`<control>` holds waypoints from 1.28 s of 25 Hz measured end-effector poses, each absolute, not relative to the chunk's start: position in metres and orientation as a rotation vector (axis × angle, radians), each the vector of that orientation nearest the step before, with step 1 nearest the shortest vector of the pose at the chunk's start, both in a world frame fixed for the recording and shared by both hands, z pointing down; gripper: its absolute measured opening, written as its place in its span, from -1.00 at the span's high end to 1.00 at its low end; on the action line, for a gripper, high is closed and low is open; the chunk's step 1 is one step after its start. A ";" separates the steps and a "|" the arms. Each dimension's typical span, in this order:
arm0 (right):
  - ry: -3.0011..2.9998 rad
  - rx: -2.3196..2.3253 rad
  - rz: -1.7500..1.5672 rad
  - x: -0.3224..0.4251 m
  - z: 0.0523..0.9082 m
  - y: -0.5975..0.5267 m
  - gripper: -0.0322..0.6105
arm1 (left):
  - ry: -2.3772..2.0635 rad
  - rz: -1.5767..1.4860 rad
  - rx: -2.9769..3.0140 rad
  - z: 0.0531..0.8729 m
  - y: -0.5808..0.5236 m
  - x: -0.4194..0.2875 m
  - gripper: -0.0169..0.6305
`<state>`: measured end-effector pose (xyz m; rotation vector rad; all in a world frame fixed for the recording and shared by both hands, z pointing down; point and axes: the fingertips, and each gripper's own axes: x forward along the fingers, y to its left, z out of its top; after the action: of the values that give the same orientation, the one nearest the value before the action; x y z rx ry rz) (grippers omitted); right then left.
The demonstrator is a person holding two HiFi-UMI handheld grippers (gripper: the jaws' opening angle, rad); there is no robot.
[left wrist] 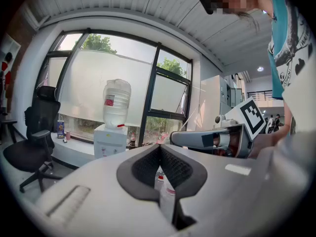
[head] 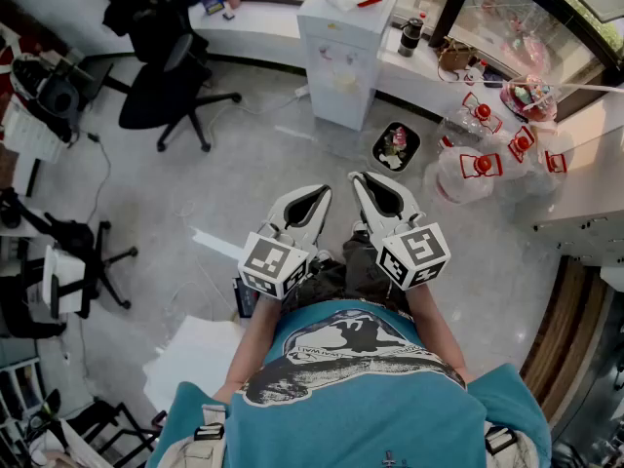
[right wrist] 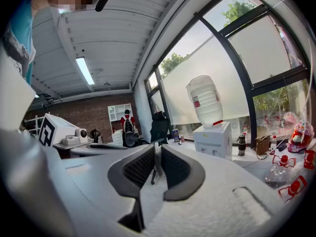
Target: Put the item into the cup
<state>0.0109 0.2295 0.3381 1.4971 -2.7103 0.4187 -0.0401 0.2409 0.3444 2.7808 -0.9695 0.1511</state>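
Neither a cup nor the item shows in any view. A person in a teal shirt holds both grippers side by side at chest height over the grey floor. In the head view my left gripper (head: 314,196) and my right gripper (head: 361,180) point away from the body, each shut with nothing between its jaws. The left gripper view shows my left gripper (left wrist: 159,147) with its pads meeting at the tip, and the right gripper (left wrist: 217,140) just beside it. In the right gripper view my right gripper (right wrist: 157,148) is likewise closed and empty.
A white water dispenser (head: 343,57) stands ahead by the window counter. A black office chair (head: 171,76) is at the far left. A black tray (head: 395,147) and several red-capped plastic bottles (head: 478,164) lie on the floor to the right. White sheets (head: 195,359) lie by the feet.
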 end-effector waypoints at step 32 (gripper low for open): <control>-2.684 1.452 0.533 -0.003 0.358 0.195 0.77 | -0.962 0.130 2.713 0.362 0.206 -0.058 0.92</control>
<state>-0.0031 0.1949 0.3575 1.4522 -2.6844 0.5329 -0.0583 0.2058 0.3617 2.7126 -0.9618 0.1296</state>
